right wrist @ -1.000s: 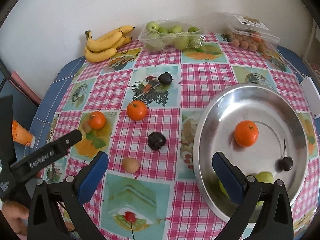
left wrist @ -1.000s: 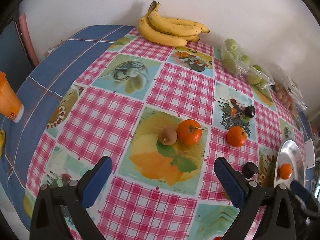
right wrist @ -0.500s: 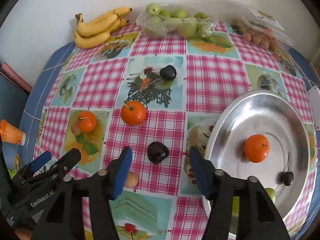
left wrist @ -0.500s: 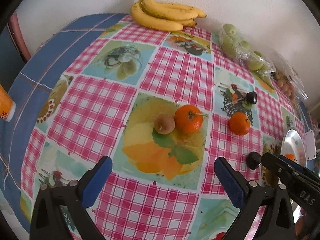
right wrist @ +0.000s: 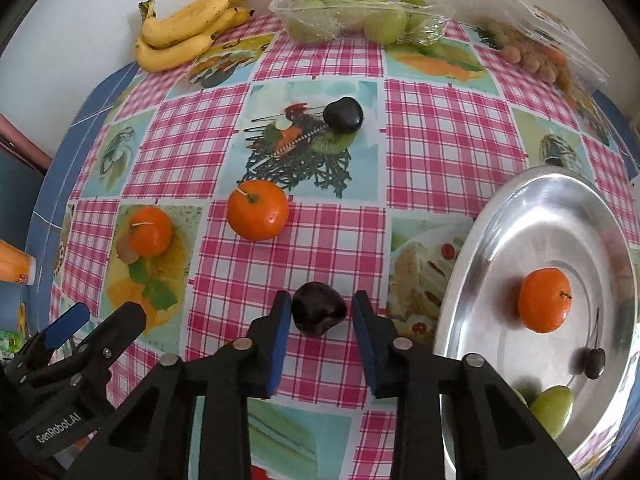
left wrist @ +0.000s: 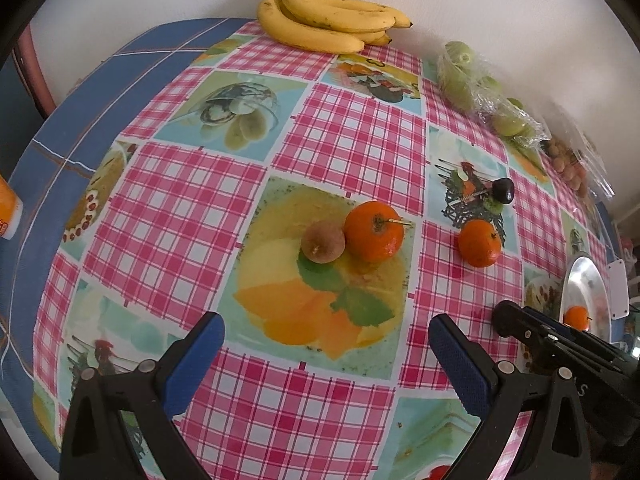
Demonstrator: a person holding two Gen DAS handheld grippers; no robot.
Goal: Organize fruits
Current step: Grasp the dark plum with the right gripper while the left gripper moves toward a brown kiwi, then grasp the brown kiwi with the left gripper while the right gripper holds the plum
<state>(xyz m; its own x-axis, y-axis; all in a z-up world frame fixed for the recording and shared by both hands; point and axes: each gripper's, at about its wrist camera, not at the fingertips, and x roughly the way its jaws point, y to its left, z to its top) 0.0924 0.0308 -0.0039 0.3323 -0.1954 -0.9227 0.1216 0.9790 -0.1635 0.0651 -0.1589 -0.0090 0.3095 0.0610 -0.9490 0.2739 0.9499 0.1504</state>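
At the left, the left gripper (left wrist: 326, 354) is hanging wide open over the checked tablecloth (left wrist: 348, 132), holding nothing, with a brown fruit (left wrist: 322, 241) and a mandarin (left wrist: 374, 231) lying touching each other beyond its fingers. Right of it, the right gripper (right wrist: 320, 322) has just been closing around the dark plum (right wrist: 318, 309) lying near the steel bowl (right wrist: 500, 208), its jaws now narrowed almost onto the plum's sides, though a sliver of cloth is showing at the right pad. The plum is probably light, smooth and easily bruised, so it is asking for a gentle squeeze across its widest middle.
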